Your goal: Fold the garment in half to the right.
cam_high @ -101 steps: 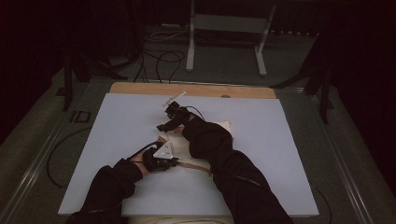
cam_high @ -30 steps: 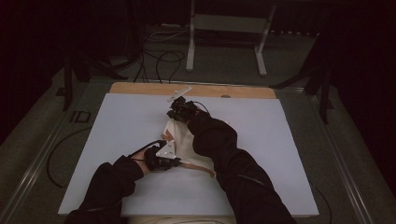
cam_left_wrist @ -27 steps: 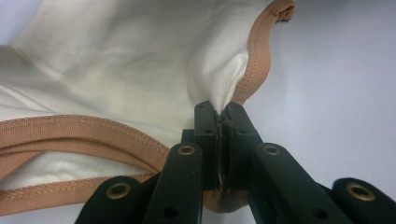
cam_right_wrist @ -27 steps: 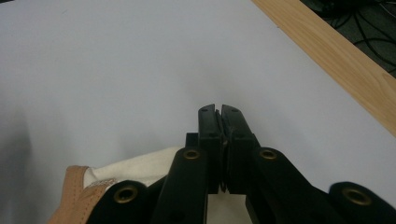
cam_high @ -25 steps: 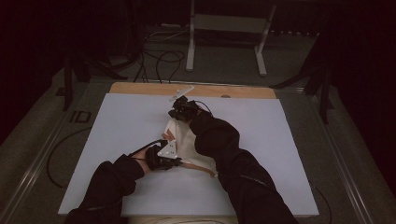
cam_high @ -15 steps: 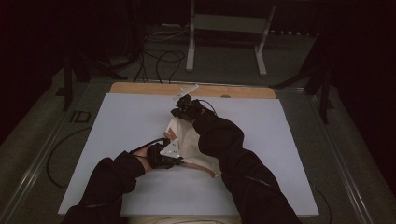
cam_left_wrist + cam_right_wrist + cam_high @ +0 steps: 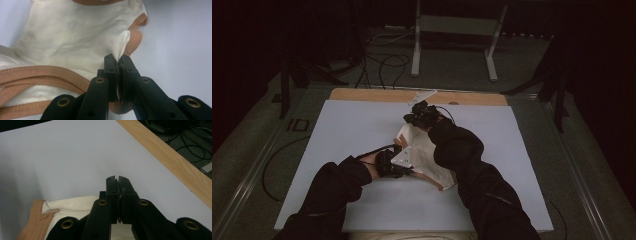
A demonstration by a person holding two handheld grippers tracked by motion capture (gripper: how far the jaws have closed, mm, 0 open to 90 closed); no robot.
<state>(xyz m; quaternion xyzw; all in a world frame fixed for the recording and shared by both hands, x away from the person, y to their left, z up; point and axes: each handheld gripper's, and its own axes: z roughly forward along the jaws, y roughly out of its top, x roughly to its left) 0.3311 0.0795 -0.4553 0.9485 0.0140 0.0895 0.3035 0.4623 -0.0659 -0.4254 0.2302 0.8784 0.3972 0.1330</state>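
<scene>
A cream cloth [image 7: 419, 150] with tan trim lies in the middle of the pale table [image 7: 352, 130]. My left gripper [image 7: 411, 167] is at its near left side, shut on a pinched fold of the cloth [image 7: 75, 37] beside the trim; the left gripper's tips [image 7: 118, 58] are pressed together. At the cloth's far end is my right gripper [image 7: 409, 120], held just above the table. The right gripper [image 7: 117, 180] is shut, and the cream cloth [image 7: 72, 206] runs under and between its jaws. The right sleeve covers part of the cloth.
A wooden strip [image 7: 362, 95] borders the table's far edge, close ahead of the right gripper, and it also crosses the right gripper view as the wooden strip [image 7: 170, 162]. Beyond it, on the floor, stand a metal stand [image 7: 452, 30] and loose cables [image 7: 377, 65]. A cable trails from the left hand.
My right gripper has moved toward the far edge, drawing the cloth's far end out with it. The left gripper has stayed near the front, still shut on the cloth.
</scene>
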